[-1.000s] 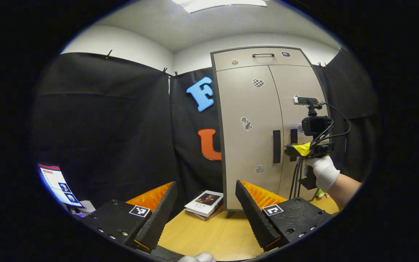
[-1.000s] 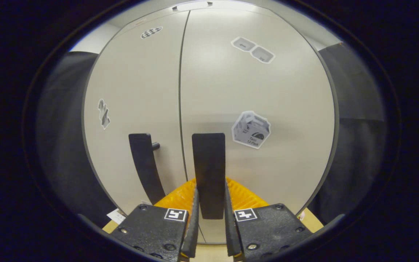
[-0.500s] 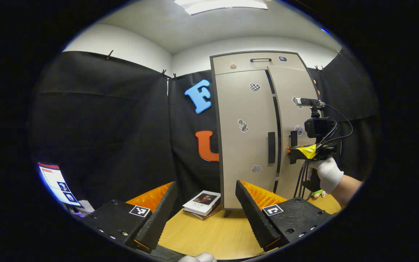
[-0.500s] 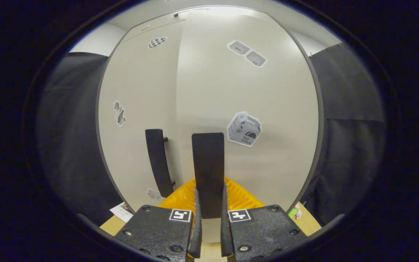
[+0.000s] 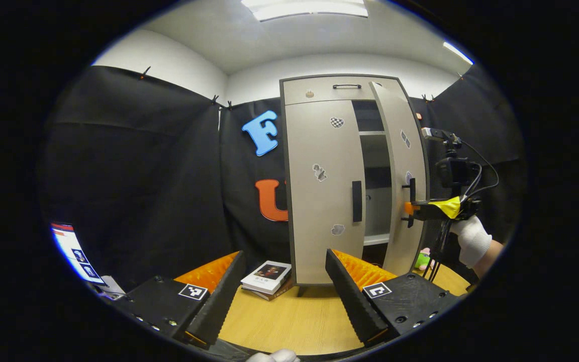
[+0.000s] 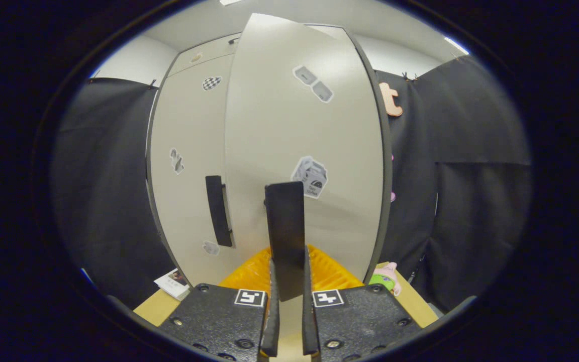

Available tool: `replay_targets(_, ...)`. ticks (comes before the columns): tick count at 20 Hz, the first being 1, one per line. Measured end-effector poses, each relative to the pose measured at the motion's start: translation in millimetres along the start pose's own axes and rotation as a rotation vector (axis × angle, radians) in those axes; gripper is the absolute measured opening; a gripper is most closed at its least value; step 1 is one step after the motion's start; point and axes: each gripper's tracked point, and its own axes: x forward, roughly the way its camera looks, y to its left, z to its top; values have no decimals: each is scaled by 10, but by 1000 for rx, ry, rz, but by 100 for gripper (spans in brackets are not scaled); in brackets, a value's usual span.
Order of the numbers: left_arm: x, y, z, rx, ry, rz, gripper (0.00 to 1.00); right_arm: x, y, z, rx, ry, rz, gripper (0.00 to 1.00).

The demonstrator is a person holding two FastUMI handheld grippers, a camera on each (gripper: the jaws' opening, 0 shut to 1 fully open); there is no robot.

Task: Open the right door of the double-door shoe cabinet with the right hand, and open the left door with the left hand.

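Shoe cabinet (image 5: 319, 201) stands on the desk (image 5: 294, 322) at 12 o'clock from the left tongs (image 5: 284, 281), which are spread wide, holding nothing. Right tongs (image 6: 287, 296) pinch the right door handle (image 6: 284, 236); right door (image 6: 304, 151) swung partly open, left door (image 5: 319, 211) shut. Through the gap: shelves (image 5: 376, 240), contents too dark to tell. Books (image 5: 268, 276) at the cabinet's 9 o'clock.

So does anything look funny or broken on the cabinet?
Nothing looks broken. The right door just hangs partly open because the right gripper is clamped on its handle. The left door is shut.
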Motion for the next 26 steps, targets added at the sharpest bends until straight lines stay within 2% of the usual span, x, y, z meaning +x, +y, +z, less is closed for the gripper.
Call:
replay_targets(13, 175, -632, 99, -19, -26, -172, 96, -538, -777, -20, 5, -6, -90, 13)
replay_targets(18, 194, -993, 161, -25, -38, -222, 96, -662, -1382, 7, 14, 0, -152, 4)
replay_targets(20, 236, -1139, 161, -25, -37, -237, 96, -699, -1628, 35, 6, -3, -170, 4)
replay_targets(26, 235, -1480, 221, -16, -33, -240, 96, -690, -1787, 41, -27, 2, -103, 3)
